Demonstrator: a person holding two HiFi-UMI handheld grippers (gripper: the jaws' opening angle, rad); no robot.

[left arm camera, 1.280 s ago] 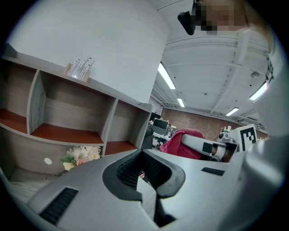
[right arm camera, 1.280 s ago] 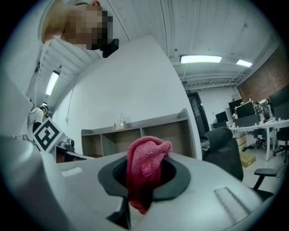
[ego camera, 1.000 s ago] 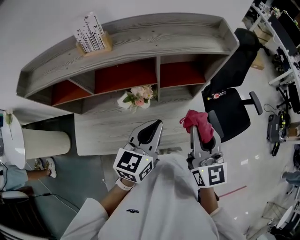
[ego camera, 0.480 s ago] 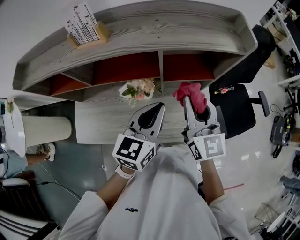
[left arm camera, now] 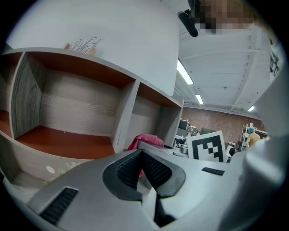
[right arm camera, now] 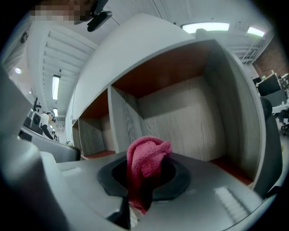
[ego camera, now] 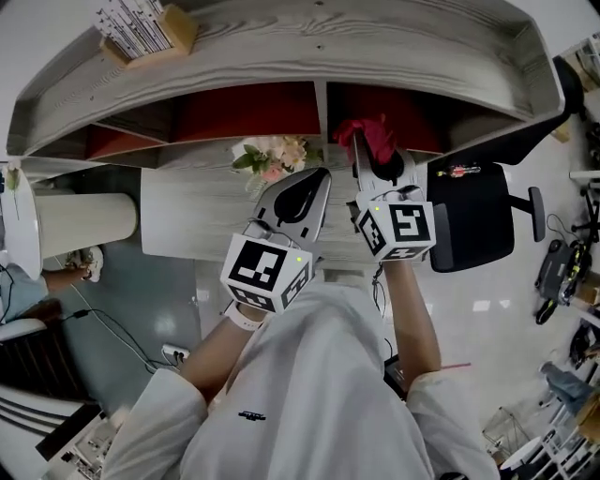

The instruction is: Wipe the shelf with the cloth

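The grey wooden shelf [ego camera: 422, 56] has several cubbies with red-brown insides. My right gripper [ego camera: 371, 155] is shut on a pink cloth [ego camera: 367, 136] and reaches the mouth of the right cubby [ego camera: 412, 117]. In the right gripper view the cloth [right arm camera: 146, 164] bulges up from between the jaws of that gripper [right arm camera: 137, 182], facing the right cubby [right arm camera: 180, 117]. My left gripper [ego camera: 316, 180] is shut with nothing in it, over the lower ledge near the centre divider. The left gripper view looks along its jaws [left arm camera: 141, 169] toward the cloth [left arm camera: 145, 140] and a cubby [left arm camera: 67, 113].
A small bunch of flowers [ego camera: 270, 157] sits on the lower ledge just left of the left gripper. A box of sticks [ego camera: 142, 28] stands on the shelf top at left. A black office chair [ego camera: 478, 220] is to the right, a white cylinder [ego camera: 80, 225] to the left.
My right gripper has carried the cloth forward and up from near the chair to the right cubby's mouth. The left gripper stayed shut and moved little; the view closed in on the shelf.
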